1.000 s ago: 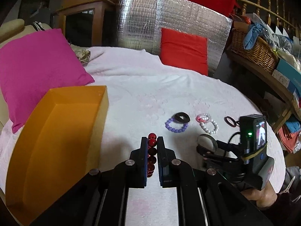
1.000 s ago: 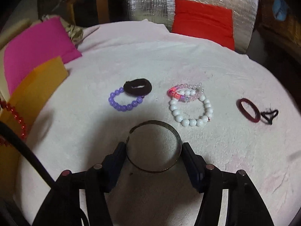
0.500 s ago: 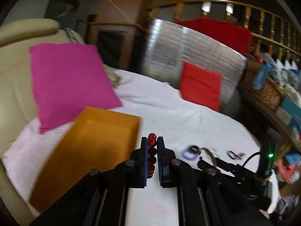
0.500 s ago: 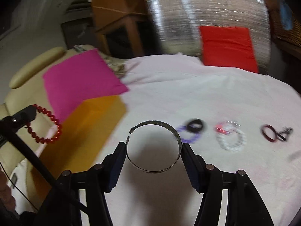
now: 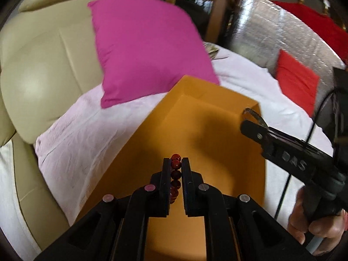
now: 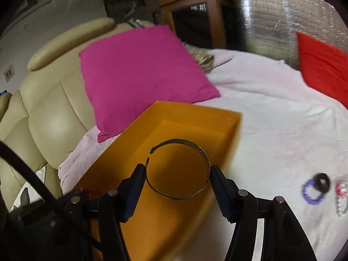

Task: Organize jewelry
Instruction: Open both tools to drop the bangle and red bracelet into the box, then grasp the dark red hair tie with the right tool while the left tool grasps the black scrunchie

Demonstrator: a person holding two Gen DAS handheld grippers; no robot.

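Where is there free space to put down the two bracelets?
The orange box floor is bare inside its walls. The white cloth between the box, pink pillow and red cushion is bare too. It is crowded around the purple bead bracelet.

orange box (image 5: 217,130) centre frame, magenta pillow (image 6: 139,74) upper left on beige sofa (image 5: 39,69), pale pink cloth (image 6: 278,113) w/ red cushion (image 6: 324,65) far right, dark-red bead bracelet (image 5: 175,174) btwn black fingers, patterned brassy bangle (image 6: 180,174), purple bead bracelet (image 6: 313,192) lower right.
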